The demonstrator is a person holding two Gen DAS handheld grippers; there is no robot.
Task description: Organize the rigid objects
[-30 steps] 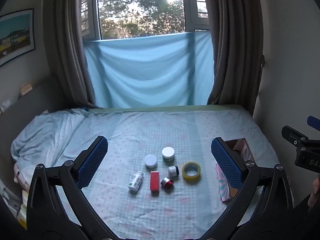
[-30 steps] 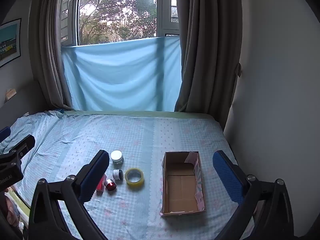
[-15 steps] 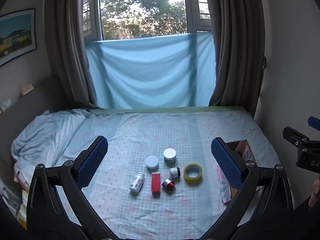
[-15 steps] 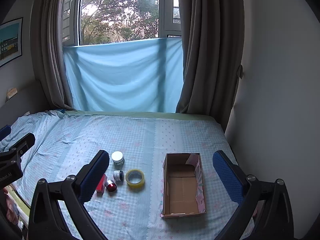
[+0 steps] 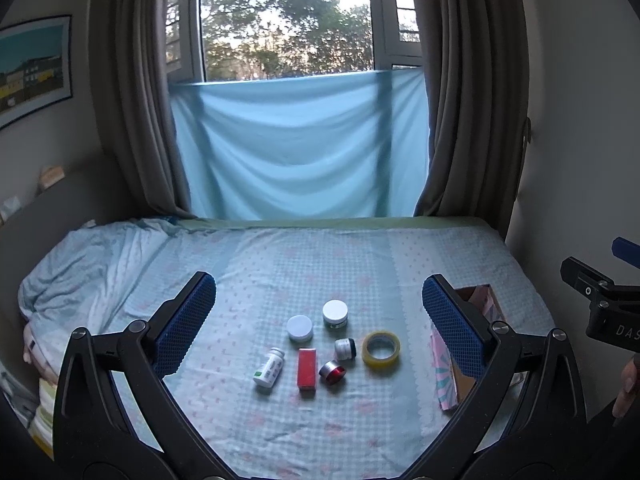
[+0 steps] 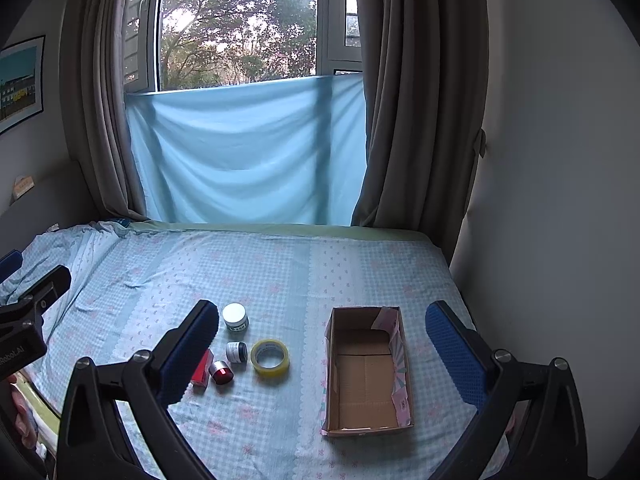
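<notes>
Cardboard, brown and bare inside, forms the box lying on the bed at about five o'clock in the right wrist view, its top open and its floor holding nothing; in the left wrist view only a corner of it shows at three o'clock, behind the right finger. Compared with a second ago, the small items sit a little lower and larger in both views, so both grippers have eased slightly forward; the items themselves have not shifted on the sheet. The left gripper hangs above the cluster with its jaws spread wide and nothing between them. The right gripper is likewise wide open and empty, its fingers framing the tape and the box. At six o'clock in the left view lie a white bottle on its side, a red carton just right of it, a red-capped jar, a dark jar, a flat white tub, a white-lidded jar, and the tape roll at their four o'clock. All lie outside the box, well left of it. A blue cloth hangs at twelve o'clock under the window.
</notes>
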